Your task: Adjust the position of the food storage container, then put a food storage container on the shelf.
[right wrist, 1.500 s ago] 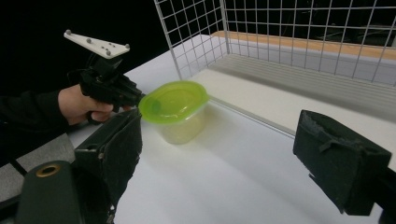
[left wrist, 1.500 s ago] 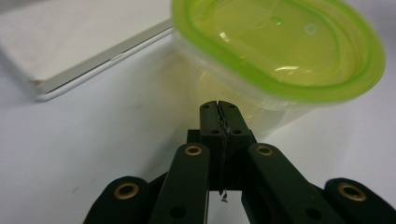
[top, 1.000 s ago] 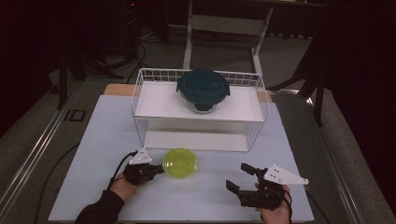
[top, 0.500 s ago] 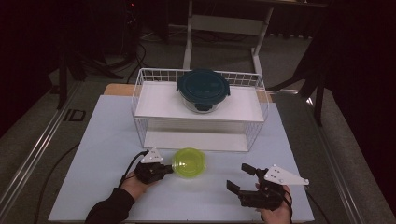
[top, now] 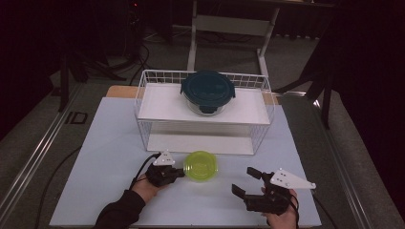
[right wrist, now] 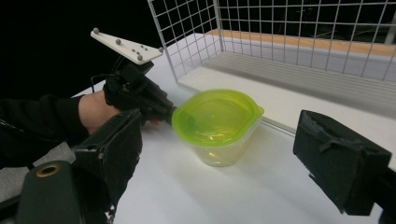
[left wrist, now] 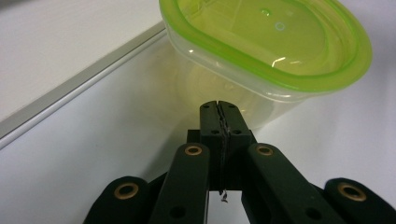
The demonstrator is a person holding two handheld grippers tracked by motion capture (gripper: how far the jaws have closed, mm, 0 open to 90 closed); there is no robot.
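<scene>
Two hand-held grippers flank the green-lidded tub [top: 201,165] before the wire rack [top: 205,112]: left hand-held gripper [left wrist: 218,108] clenched, nudging it; right hand-held gripper [right wrist: 219,163] released, probably readying a grasp.

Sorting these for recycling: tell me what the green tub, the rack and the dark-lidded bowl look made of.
Green tub: likely plastic, with see-through walls and a glossy lime lid catching highlights. Rack: apparently white-coated metal wire, a thin grid around flat white shelves. Bowl: clear body, glass or plastic, hard to tell; matte dark teal lid, probably plastic.
</scene>
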